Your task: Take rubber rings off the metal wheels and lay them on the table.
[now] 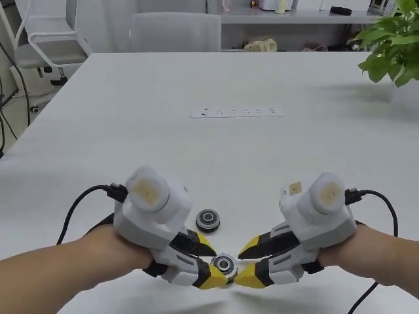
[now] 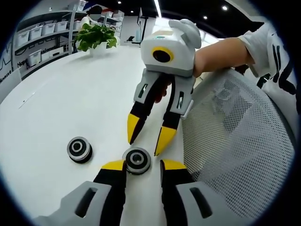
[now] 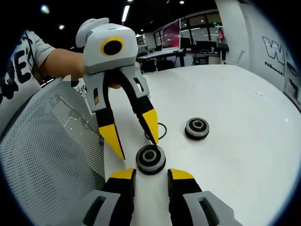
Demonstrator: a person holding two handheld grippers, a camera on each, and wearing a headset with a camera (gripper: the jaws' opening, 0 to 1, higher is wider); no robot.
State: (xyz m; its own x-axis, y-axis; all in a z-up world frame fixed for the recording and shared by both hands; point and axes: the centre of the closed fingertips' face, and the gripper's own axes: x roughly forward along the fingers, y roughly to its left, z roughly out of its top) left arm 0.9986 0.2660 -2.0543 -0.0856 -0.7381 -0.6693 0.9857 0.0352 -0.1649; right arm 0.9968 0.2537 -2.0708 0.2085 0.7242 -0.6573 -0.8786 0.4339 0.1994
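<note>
Two small metal wheels, each with a black rubber ring round it, lie flat on the white table [image 1: 196, 144]. The nearer wheel [image 1: 223, 263] sits between the two grippers, which face each other. My left gripper [image 1: 215, 267] is open, and this wheel [image 2: 137, 160] rests just ahead of its yellow fingertips [image 2: 113, 165]. My right gripper [image 1: 239, 266] is open too, with the same wheel [image 3: 150, 159] just beyond its tips. The second wheel [image 1: 207, 220] lies a little farther back, untouched [image 2: 79, 149] [image 3: 196, 127]. The opposite gripper shows in each gripper view: right [image 2: 146, 139], left [image 3: 134, 136].
A flush socket strip [image 1: 237, 112] is set into the table's middle. A potted plant [image 1: 393, 46] stands at the far right, with chairs [image 1: 175, 31] behind the far edge. A mesh chair back [image 2: 235, 132] is close behind the near table edge.
</note>
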